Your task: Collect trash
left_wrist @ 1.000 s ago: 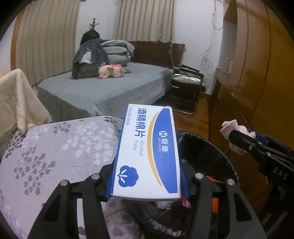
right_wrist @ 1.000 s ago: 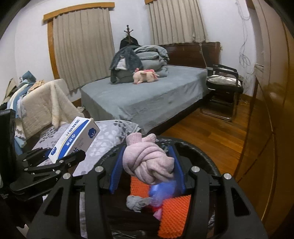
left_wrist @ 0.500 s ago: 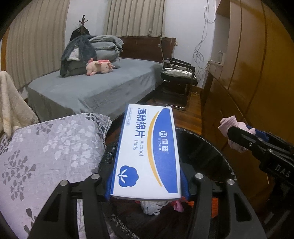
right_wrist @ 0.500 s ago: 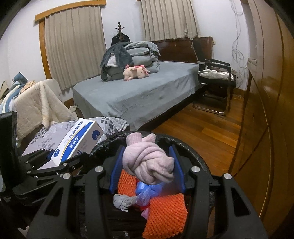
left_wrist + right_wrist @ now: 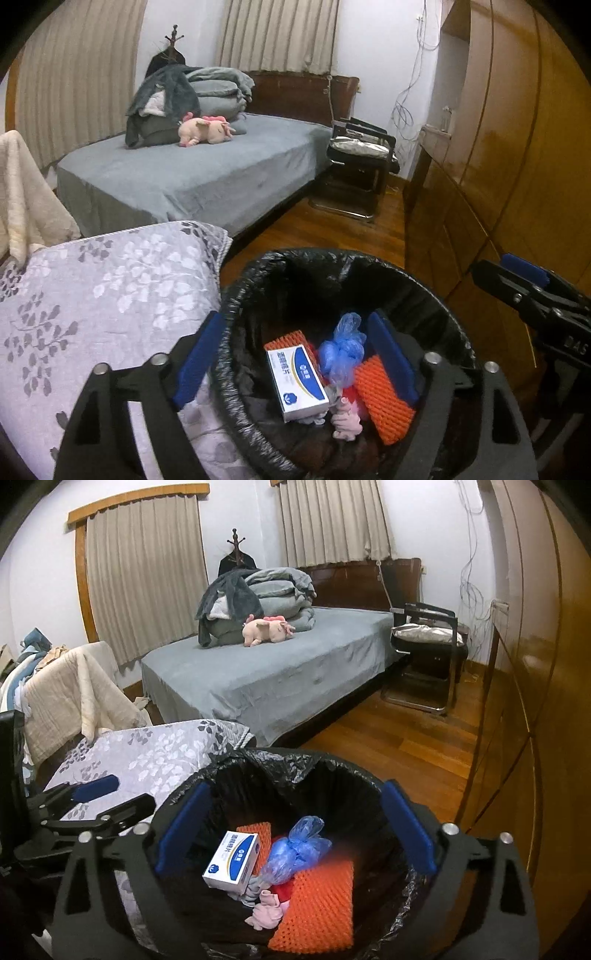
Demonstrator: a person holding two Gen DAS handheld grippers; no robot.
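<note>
- The step in hand was the drop: both grippers hung over the trash bin [image 5: 417, 291], lined with a black bag, and the trash lay inside it.
- The left gripper [image 5: 295, 354] had its fingers [image 5: 199, 354] spread wide and opening further, with nothing held between them; the bin's contents showed through the gap, well below.
- The right gripper [image 5: 295, 830] was likewise opening, its blue fingers [image 5: 406, 827] far apart and gripping nothing.
- The white and blue box [image 5: 297, 380] lay flat in the bin, on top of the other trash, just beside a crumpled blue plastic bag [image 5: 343, 347].
- A pink knotted sock [image 5: 266, 908] lay just below the box, touching an orange foam net [image 5: 317, 904] that filled the right side of the bin.
- From the right wrist view the left gripper appeared at the left edge, over a floral cushion [image 5: 155, 753] next to the bin.
- On writing: the box carried Chinese characters and a blue cotton-flower logo, but at this size the print could not be read with certainty. The right gripper's body, seen from the left wrist camera, bore the letters "DAS".
- As a judgement, this pair of items looked finished, since both lay loose in the bin and free of the fingers.
- The next move would call for lifting both grippers clear of the rim without snagging the bag, then looking round the room for more trash; none was plainly visible on the bed [image 5: 192, 173] or the wooden floor [image 5: 406, 738].
</note>
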